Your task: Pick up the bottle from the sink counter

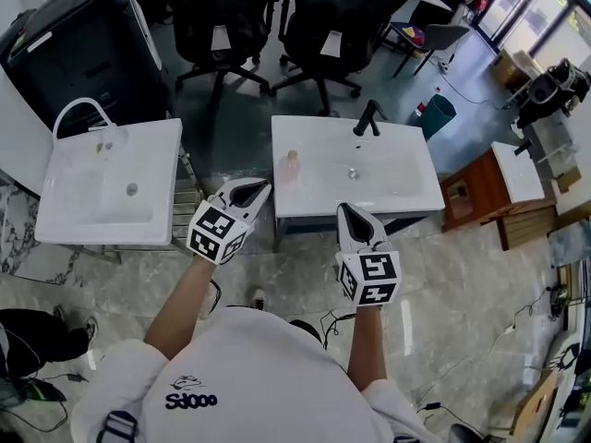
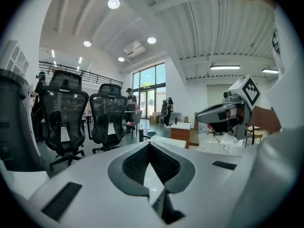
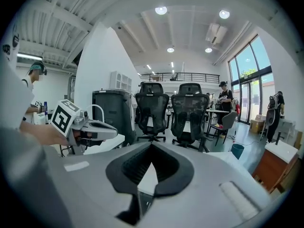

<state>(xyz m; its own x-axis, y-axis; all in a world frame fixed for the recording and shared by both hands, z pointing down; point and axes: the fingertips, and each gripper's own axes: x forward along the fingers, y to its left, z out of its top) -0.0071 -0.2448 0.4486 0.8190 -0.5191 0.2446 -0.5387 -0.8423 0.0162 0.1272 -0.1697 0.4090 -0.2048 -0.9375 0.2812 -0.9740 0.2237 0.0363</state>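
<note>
- My left tool [image 1: 259, 190] has its two jaws pressed together at the tips, with nothing between them.
- My right tool [image 1: 348, 211] is closed the same way, tip to tip, and holds nothing.
- The small pale pink translucent bottle [image 1: 291, 164] stands on the white sink bench [image 1: 406, 197], close to its left edge, left of the basin.
- The left tool's tip sits at the near left corner of that bench, near the bottle but apart from it, on the bottle's near-left side.
- The right tool's tip is at the bench's near edge, about midway along it, to the right of the bottle and nearer to me.
- A black tap [image 1: 369, 118] rises at the far side of the bench.
- A second white basin unit [image 1: 65, 224] with a white arched tap [image 1: 78, 109] stands well to the left, a strip of floor between the two.
- Black mesh office chairs [image 1: 222, 21] stand on the floor beyond both.
</note>
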